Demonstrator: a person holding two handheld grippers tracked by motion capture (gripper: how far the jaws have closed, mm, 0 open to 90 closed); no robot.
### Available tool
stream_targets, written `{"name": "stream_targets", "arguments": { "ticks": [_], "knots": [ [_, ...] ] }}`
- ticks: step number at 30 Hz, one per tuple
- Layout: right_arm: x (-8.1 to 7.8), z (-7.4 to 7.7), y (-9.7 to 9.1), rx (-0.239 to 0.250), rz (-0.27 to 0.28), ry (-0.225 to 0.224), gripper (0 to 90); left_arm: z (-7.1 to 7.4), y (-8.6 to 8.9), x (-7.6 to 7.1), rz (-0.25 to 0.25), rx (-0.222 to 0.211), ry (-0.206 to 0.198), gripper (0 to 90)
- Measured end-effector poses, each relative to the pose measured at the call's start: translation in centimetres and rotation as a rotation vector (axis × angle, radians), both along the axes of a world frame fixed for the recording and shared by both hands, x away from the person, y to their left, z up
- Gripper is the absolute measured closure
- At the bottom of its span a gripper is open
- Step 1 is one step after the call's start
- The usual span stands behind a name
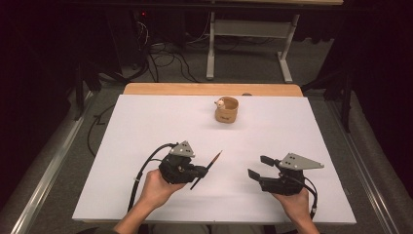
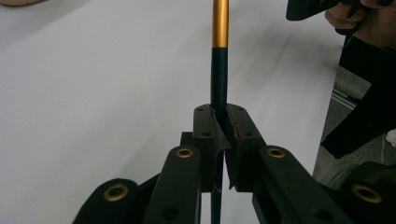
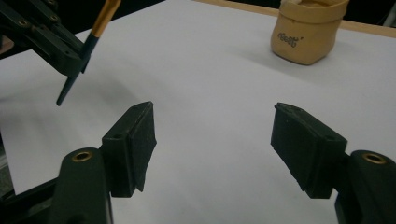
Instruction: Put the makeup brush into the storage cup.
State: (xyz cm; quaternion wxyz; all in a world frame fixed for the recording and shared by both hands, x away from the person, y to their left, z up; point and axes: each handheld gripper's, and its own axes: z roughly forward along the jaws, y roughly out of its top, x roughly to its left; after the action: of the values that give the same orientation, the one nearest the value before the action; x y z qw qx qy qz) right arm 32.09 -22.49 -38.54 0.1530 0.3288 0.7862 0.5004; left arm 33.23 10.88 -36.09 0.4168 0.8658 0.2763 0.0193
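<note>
While the brush (image 1: 207,168) is pinched at its dark handle by the left gripper (image 1: 201,171), the jaws are pressed onto it from both sides, as seen in the left gripper view (image 2: 219,79). The brush is held tilted above the white sheet (image 1: 146,126), gold ferrule end pointed far-right, dark tail end pointed near. It sits near-left of centre. The right gripper (image 1: 259,167) is held near-right over the sheet, jaws spread wide with nothing between them (image 3: 224,140). Left gripper and brush are seen at the upper left of the right gripper view (image 3: 88,39). A tan cup (image 1: 227,109) stands upright at the far centre of the sheet, well apart from both grippers; something small and pale is seen at its rim, not identifiable.
</note>
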Motion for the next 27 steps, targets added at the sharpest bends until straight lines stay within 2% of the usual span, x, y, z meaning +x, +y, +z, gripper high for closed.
{"name": "stream_targets", "arguments": {
  "ticks": [4, 6, 18, 22, 27],
  "knots": [
    [0.1, 0.2, 0.7, 0.030, 0.030, 0.001, 34.7, 0.1, -0.1, 0.0, -0.001, 0.001, -0.008, 83.3],
    [0.2, 0.2, 1.4, 0.046, 0.063, 0.003, 36.4, 0.1, -0.2, 0.0, -0.001, 0.001, -0.016, 83.3],
    [0.8, 0.1, 5.0, 0.073, 0.155, 0.030, 43.8, 0.0, -0.5, 0.0, -0.001, 0.015, -0.044, 83.3],
    [1.0, 0.2, 5.5, 0.090, 0.173, 0.048, 45.6, -0.1, -0.8, -0.2, -0.007, 0.029, -0.052, 83.3],
    [1.1, 0.4, 6.0, 0.103, 0.192, 0.054, 50.5, 0.0, -1.0, -0.3, -0.005, 0.026, -0.064, 83.3]
  ]
}}
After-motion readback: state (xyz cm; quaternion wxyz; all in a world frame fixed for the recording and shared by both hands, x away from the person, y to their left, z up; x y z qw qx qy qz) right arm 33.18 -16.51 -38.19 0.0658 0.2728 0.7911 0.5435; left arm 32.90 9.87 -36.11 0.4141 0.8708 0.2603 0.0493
